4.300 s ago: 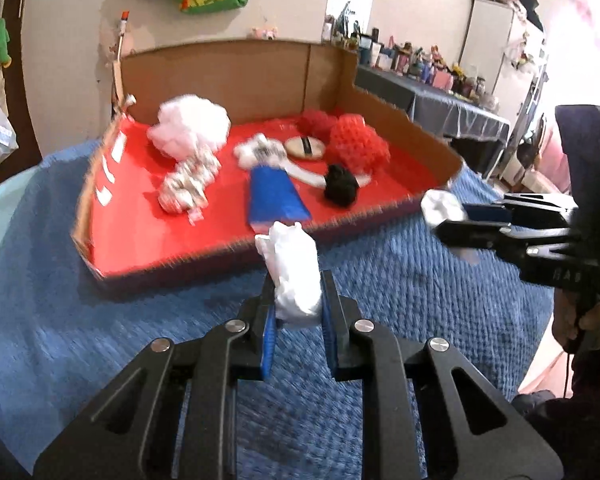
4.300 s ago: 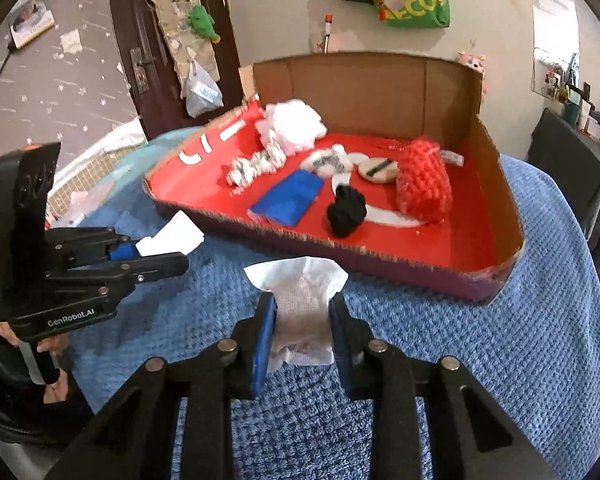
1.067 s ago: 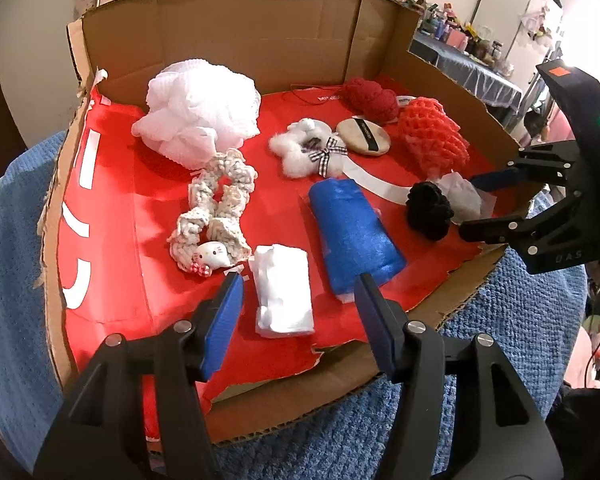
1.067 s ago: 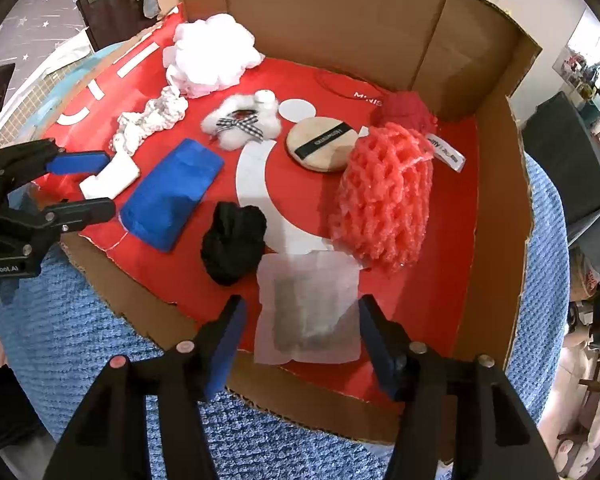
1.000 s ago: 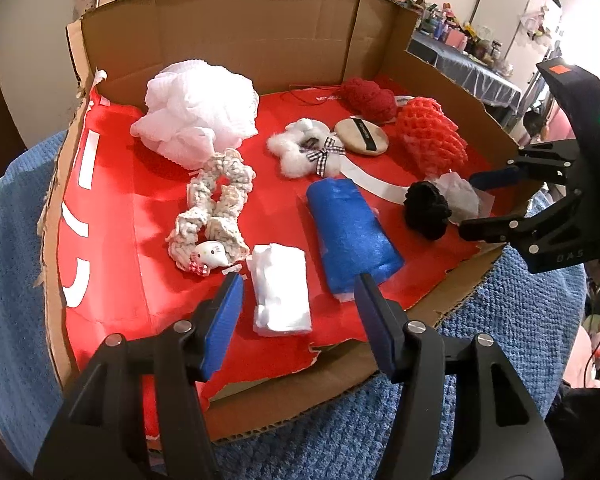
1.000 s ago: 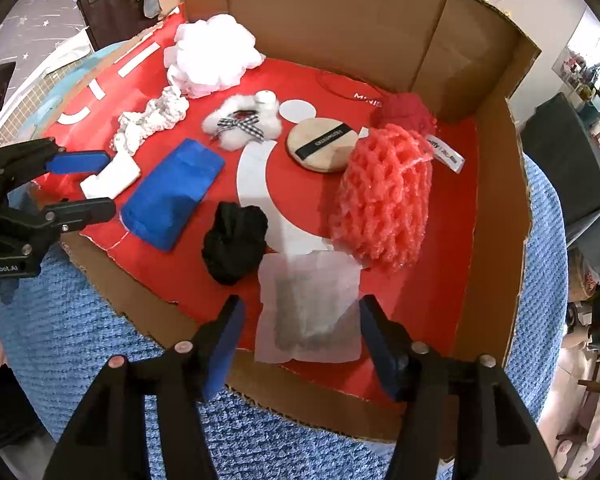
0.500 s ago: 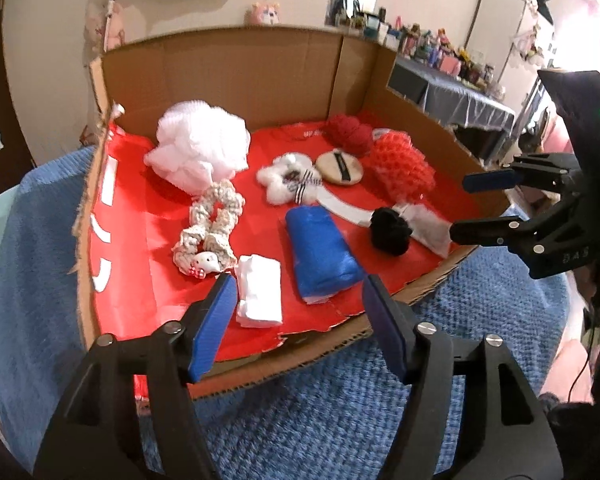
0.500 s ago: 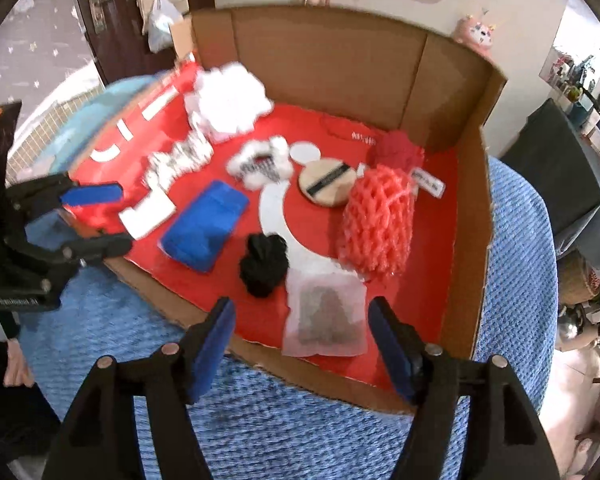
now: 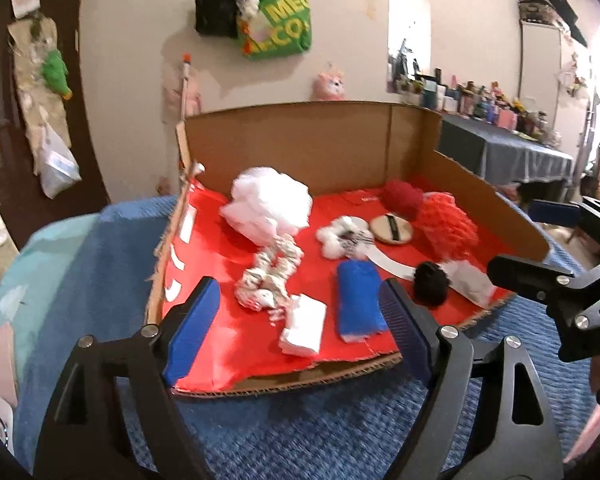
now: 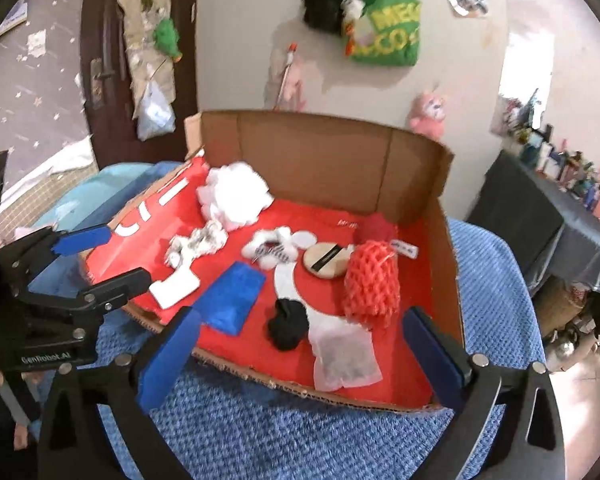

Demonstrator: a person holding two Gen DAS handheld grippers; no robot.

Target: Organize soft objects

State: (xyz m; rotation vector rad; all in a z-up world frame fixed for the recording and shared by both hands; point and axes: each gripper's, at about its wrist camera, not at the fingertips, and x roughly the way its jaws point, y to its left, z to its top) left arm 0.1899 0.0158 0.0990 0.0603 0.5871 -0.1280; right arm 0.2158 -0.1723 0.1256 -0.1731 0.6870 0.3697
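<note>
A red floor with white markings is seen inside the brown cardboard box [image 10: 324, 152], which is set on a blue waffle-textured cloth [image 10: 300, 432]. White is shown by the fluffy mesh puff [image 9: 268, 200] and folded pad [image 9: 303, 330], blue by the rolled foam piece [image 9: 358, 304], black by the knitted ball [image 10: 288, 322], and orange-red by the netted sponge [image 10: 372, 284].

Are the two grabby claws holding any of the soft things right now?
No, neither holds anything. The left gripper and the right gripper are both opening with nothing between their fingers. The white folded cloth and the tissue packet lie in the box.
</note>
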